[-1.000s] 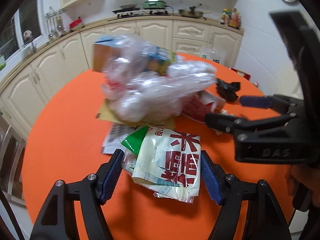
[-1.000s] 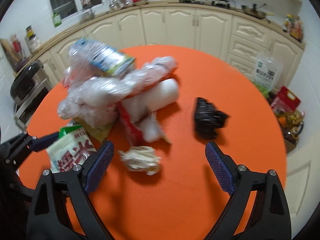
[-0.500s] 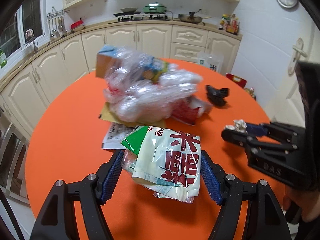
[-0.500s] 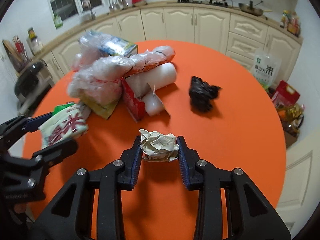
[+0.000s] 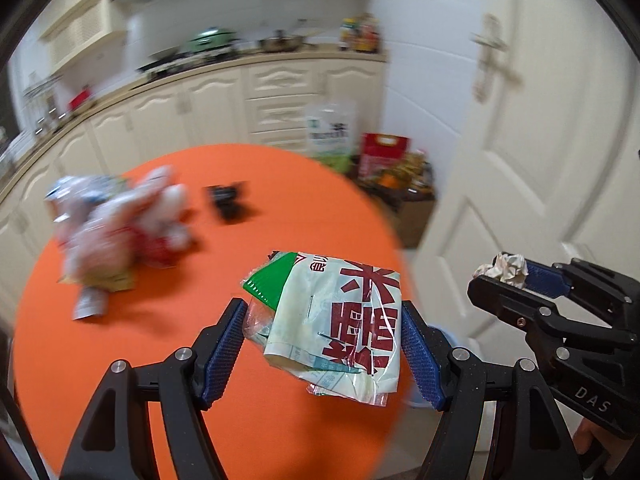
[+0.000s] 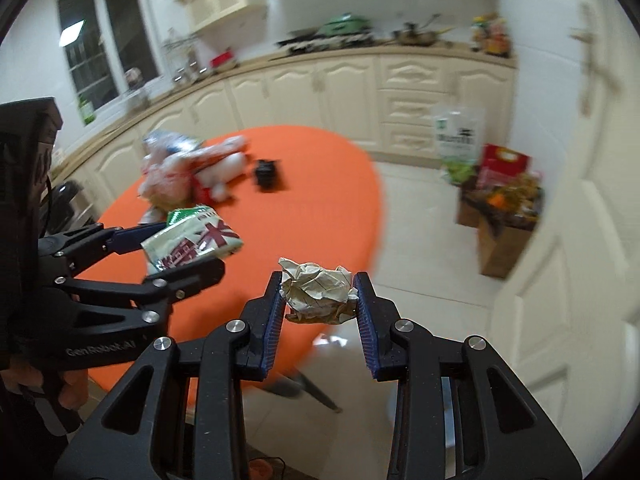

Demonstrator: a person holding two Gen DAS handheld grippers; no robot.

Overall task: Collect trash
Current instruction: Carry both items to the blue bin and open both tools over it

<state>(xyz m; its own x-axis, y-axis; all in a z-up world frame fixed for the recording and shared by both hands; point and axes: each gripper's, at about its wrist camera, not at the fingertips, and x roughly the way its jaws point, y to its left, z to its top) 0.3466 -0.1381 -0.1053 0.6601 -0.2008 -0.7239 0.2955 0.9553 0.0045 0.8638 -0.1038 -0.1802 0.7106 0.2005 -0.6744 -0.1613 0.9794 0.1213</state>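
The orange table (image 5: 120,360) had slid back and to the left of both cameras since half a second before, its far pile of plastic-wrapped rubbish (image 5: 116,224) and the black scrap (image 5: 228,202) left lying well apart from the grippers. The left gripper (image 5: 322,344) was clamped on the printed plastic bag (image 5: 340,320), lifted clear of the cloth near the table's edge, while the right gripper (image 6: 318,300) pinched the crumpled paper ball (image 6: 318,294) out over the pale floor (image 6: 420,240). Both loads seemed bound for a bin (none clearly showed), and more trash awaited another trip.
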